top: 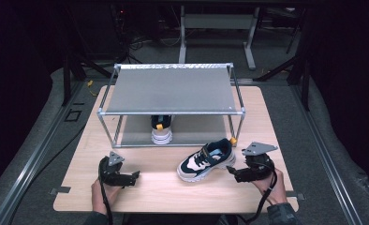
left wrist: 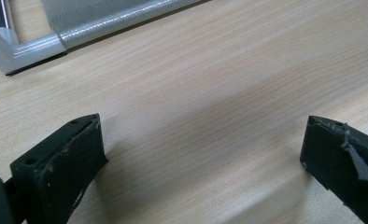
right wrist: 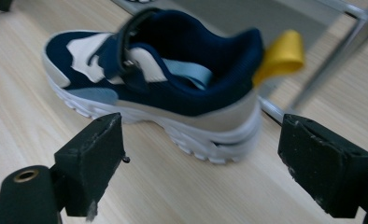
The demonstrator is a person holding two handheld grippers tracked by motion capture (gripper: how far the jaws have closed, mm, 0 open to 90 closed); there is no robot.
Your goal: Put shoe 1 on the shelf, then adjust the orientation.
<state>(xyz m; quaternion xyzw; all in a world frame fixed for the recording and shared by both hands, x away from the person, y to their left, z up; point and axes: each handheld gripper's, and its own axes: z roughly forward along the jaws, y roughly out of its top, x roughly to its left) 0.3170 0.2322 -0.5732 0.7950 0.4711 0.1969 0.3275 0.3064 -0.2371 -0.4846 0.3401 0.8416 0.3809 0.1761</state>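
Nearest the person, the left claw (top: 135, 176) rests low on the wooden worktop (top: 159, 192) at about 8 o'clock, its jaws spread wide with nothing but bare wood grain between them in the left gripper view. At about 4 o'clock the right claw (top: 230, 172) also stands with its jaws apart and empty, pointing leftward toward the navy-and-white sneaker (top: 206, 159) that sits just beyond it, near but not touching. The sneaker lies on its sole at roughly the centre of the worktop, a little right, its long axis running diagonally from toe at 7 o'clock to heel at 1 o'clock, so the heel end and its yellow pull tab (right wrist: 281, 55) face the right claw. In the right gripper view the sneaker (right wrist: 163, 88) sits ahead of the open jaws, beyond their tips. The right hand (top: 272, 183) is plainly the nearer one, so the pick looks like its job, closing across the heel. Farther back stands the metal-framed shoe rack (top: 173, 89), with the matching second sneaker (top: 161, 131) already on its lower shelf, heel toward the person.
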